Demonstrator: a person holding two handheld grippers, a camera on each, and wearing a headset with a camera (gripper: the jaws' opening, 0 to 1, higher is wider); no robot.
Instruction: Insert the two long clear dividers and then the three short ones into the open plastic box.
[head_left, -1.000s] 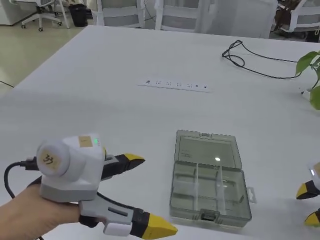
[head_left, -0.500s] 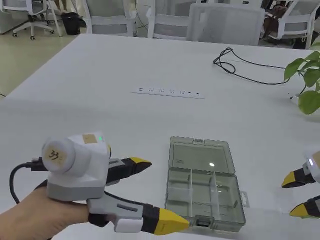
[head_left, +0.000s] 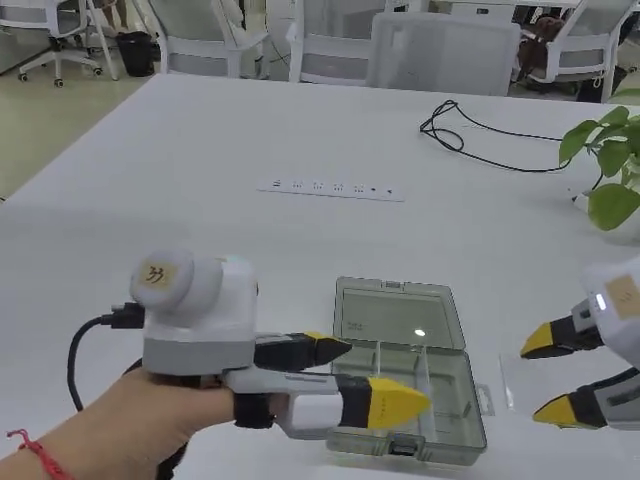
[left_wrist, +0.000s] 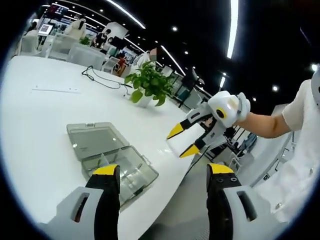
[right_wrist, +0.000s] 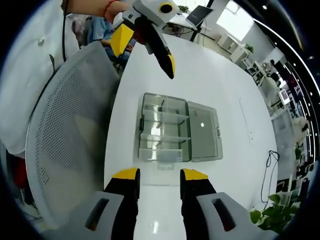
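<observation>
A clear plastic box (head_left: 448, 420) lies open on a white surface (head_left: 200, 200), at about 5 o'clock in the head view. Its lid (head_left: 395, 315) is folded flat toward 12 o'clock, away from the person. Two long dividers (head_left: 432, 375) stand upright in the tray and run from the front wall to the hinge side. In the right gripper view the box (right_wrist: 150, 125) sits at the centre, with both long dividers (right_wrist: 162, 136) crossing the tray.

The left tool (head_left: 385, 375) hovers at the box's 8 o'clock, held in a hand (head_left: 110, 420). Its yellow tips overlap the tray's near left part in the head view. In its own view the left tool (left_wrist: 163, 170) has its jaws spread wide, with nothing between them. The right tool (head_left: 531, 380) hangs at the box's 3 o'clock, apart from the box. In its own view the right tool (right_wrist: 160, 173) shows its jaws parted less widely, and they too hold nothing.

Beyond the box, at 11 o'clock, a white power strip (head_left: 330, 188) lies flat. A black cable (head_left: 450, 135) loops at 1 o'clock. A green plant (head_left: 610, 170) stands at 2 o'clock by the right edge. Chairs (head_left: 445, 50) line the far side of the surface.
</observation>
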